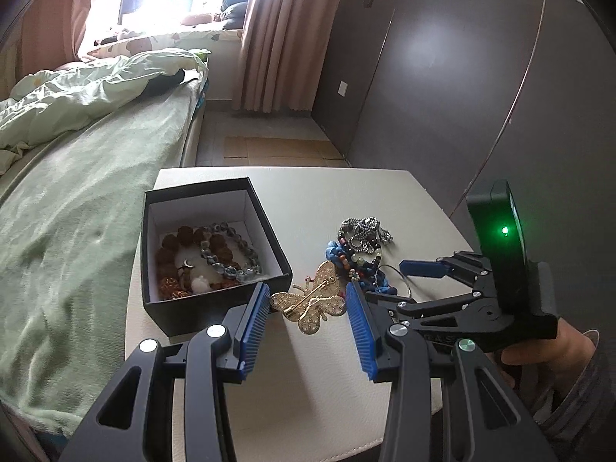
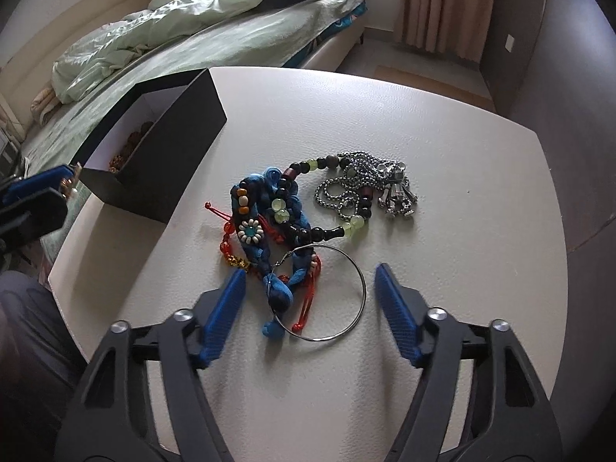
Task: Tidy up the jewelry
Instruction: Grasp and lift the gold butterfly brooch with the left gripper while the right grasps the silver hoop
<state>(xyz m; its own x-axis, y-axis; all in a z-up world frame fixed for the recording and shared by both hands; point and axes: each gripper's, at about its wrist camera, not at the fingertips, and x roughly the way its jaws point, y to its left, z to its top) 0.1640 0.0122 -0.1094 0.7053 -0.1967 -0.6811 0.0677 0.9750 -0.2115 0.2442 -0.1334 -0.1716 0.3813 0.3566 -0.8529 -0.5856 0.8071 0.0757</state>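
The left gripper [image 1: 306, 310] has its blue-padded jaws spread wide, one on each side of a gold butterfly brooch [image 1: 312, 302] without touching it. This looks like the lining-up before a pinch. The brooch lies flat on the white table [image 1: 308, 200], just beside the near right corner of a black box [image 1: 213, 254], the landmark here. The box is open, white inside, and already holds brown and grey bead bracelets [image 1: 208, 261], so it is probably where loose pieces are being collected.

The right gripper [image 2: 310, 296] also stands spread, holding nothing. Its jaws flank the near end of a tangled heap to the right of the box: a thin metal hoop [image 2: 358, 269] and a blue braided cord bracelet [image 2: 275, 296] with red cord and coloured beads. Whether it is aiming for the hoop or the cord cannot be told.

Further from the box, on the heap's far side, lie a strand of dark and pale green beads [image 2: 308, 192] and a silver chain [image 2: 369, 184] with a small pendant.

Beside the table, beyond the box, is a bed [image 1: 77, 211] with pale green covers.
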